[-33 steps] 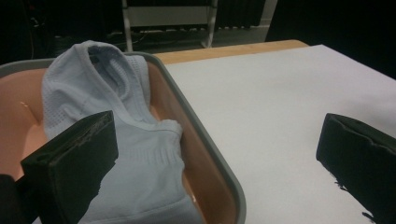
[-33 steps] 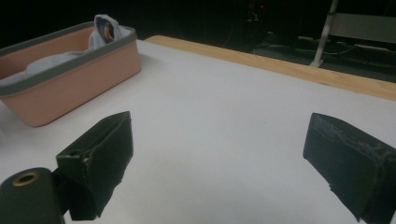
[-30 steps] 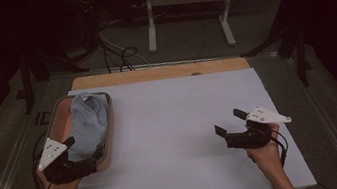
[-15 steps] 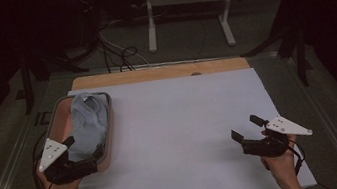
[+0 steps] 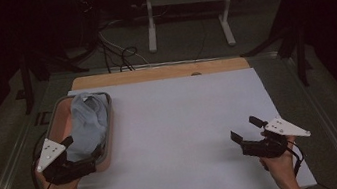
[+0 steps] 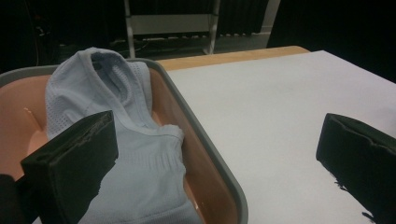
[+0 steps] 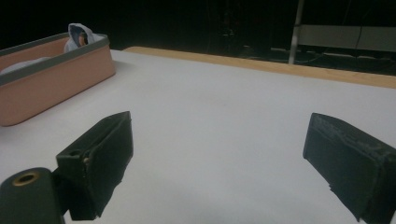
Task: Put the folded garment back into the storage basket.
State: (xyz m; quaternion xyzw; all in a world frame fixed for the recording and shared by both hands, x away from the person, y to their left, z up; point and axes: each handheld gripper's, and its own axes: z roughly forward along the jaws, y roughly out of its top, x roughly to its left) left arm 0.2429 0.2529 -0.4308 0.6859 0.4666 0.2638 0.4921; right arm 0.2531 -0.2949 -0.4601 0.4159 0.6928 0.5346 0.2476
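Pale-blue garment point(image 6: 140, 168) in tray point(image 6: 210, 154), lower part cut off; left gripper point(image 5: 82, 155) & right gripper point(image 5: 248, 133) wide, empty.

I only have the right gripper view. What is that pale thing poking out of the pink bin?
Observer: A light blue mesh garment, crumpled, lying along the length of the bin.
Operator: Where is the left tool?
Observer: The left tool is at the bin's near end, jaws open, one over the garment and one over the white tabletop.
Operator: Is it gripping the cloth?
Observer: No, the jaws stand wide apart with nothing between them.
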